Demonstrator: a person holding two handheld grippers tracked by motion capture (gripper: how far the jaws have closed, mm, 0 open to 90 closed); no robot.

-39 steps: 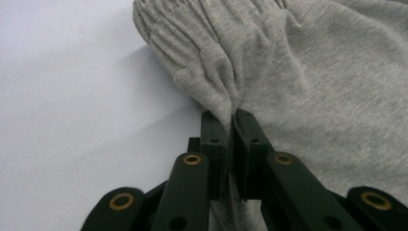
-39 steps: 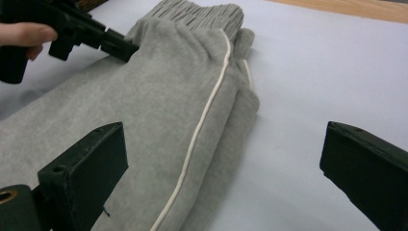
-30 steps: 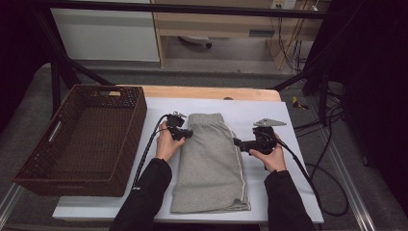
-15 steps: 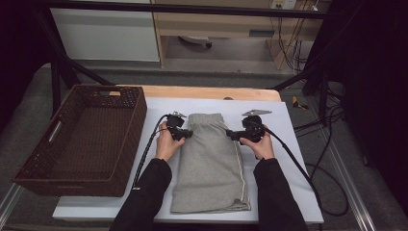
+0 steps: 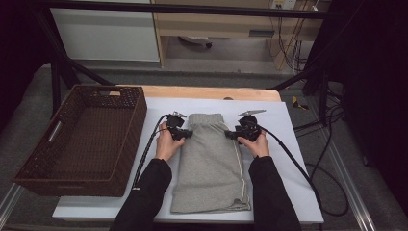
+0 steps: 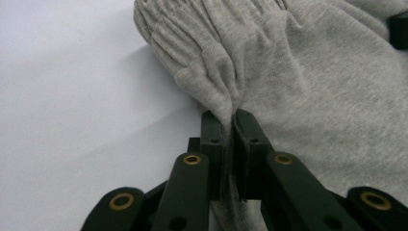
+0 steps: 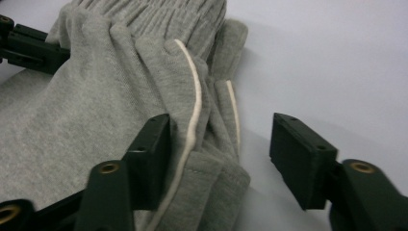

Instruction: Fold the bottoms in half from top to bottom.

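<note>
The grey shorts (image 5: 211, 163) lay flat on the white counter (image 5: 288, 159), just right of the brown wicker basket (image 5: 82, 139), with the gathered waistband at the far end and the leg hems toward the person. Laid out like that, with both upper side edges in reach, the garment looked ready to be lifted or folded from the waist, probably on its way into the basket.

The left tool (image 5: 185, 134) sat at the side of the shorts nearer the basket, just below the waistband. In the left gripper view its jaws were closed tight on a pinch of grey cloth (image 6: 230, 103), which bunched into a small ridge rising out of them. Gripping so close to the waistband would let the thicker elastic edge carry the weight without the fabric slipping out.

The right tool (image 5: 235, 135) was at the side of the shorts away from the basket, by the pale piping stripe (image 7: 192, 103). In the right gripper view its jaws stood wide apart, one resting on the fabric inside the stripe, the other out over bare counter, so the folded side seam lay between them, not yet gripped. That straddle seemed meant to take hold level with the left tool's pinch, so the waistband would rise evenly. The basket stood empty.
</note>
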